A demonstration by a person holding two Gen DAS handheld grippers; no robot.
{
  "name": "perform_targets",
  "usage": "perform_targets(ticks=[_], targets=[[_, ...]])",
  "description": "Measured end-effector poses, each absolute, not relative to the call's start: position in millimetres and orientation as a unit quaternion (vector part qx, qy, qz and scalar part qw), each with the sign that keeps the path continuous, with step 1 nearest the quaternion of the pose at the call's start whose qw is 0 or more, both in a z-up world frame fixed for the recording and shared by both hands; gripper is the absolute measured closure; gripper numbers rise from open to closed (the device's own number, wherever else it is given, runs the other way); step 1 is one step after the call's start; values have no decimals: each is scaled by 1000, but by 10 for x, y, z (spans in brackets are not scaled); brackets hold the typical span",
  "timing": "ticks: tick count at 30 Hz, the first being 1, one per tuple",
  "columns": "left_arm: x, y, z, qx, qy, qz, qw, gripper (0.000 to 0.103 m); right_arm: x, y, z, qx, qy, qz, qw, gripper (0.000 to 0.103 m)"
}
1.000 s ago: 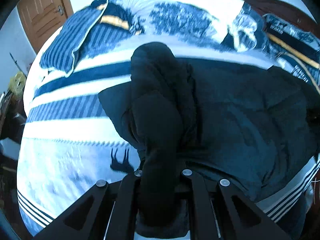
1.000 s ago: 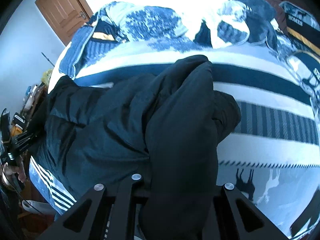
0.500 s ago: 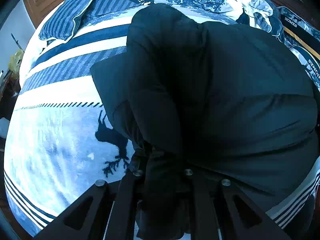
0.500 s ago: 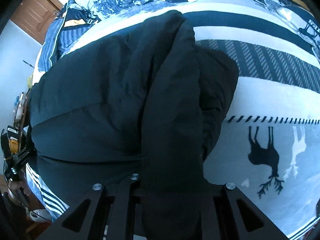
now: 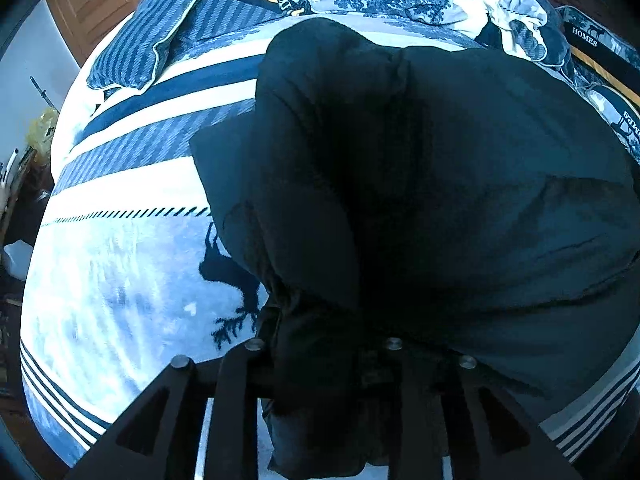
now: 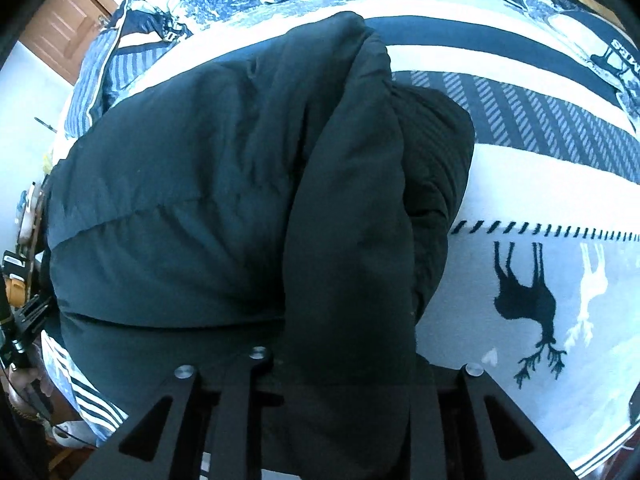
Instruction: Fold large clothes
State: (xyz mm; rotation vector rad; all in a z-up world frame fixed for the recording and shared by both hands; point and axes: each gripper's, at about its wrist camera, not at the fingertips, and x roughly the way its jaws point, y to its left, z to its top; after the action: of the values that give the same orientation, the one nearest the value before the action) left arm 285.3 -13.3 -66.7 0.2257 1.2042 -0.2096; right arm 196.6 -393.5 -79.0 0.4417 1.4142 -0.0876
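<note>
A large dark puffy jacket (image 5: 460, 184) lies on a bed with a blue and white deer-pattern blanket (image 5: 120, 272). My left gripper (image 5: 320, 356) is shut on a thick fold of the jacket at its left edge, and the fabric bulges over the fingers. In the right wrist view the same jacket (image 6: 192, 208) fills the left and middle. My right gripper (image 6: 348, 364) is shut on a fold at the jacket's right edge. The fingertips of both grippers are hidden by cloth.
Striped and patterned pillows and bedding (image 5: 168, 28) are piled at the head of the bed. A wooden door (image 5: 100, 0) stands at the far left. The blanket (image 6: 540, 280) lies bare to the right of the jacket. Clutter sits beside the bed's left edge (image 6: 20, 280).
Both grippers have moved forward and lower over the bed, carrying the jacket's near edge toward its far side. The jacket now fills far more of both views.
</note>
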Motion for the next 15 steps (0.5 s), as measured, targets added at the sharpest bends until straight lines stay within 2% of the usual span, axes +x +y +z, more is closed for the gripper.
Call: perform_targets(ticks=[15], targets=[[2610, -201, -406, 110, 554, -92, 820, 73, 1940, -3921, -551, 196, 639, -46, 743, 75]])
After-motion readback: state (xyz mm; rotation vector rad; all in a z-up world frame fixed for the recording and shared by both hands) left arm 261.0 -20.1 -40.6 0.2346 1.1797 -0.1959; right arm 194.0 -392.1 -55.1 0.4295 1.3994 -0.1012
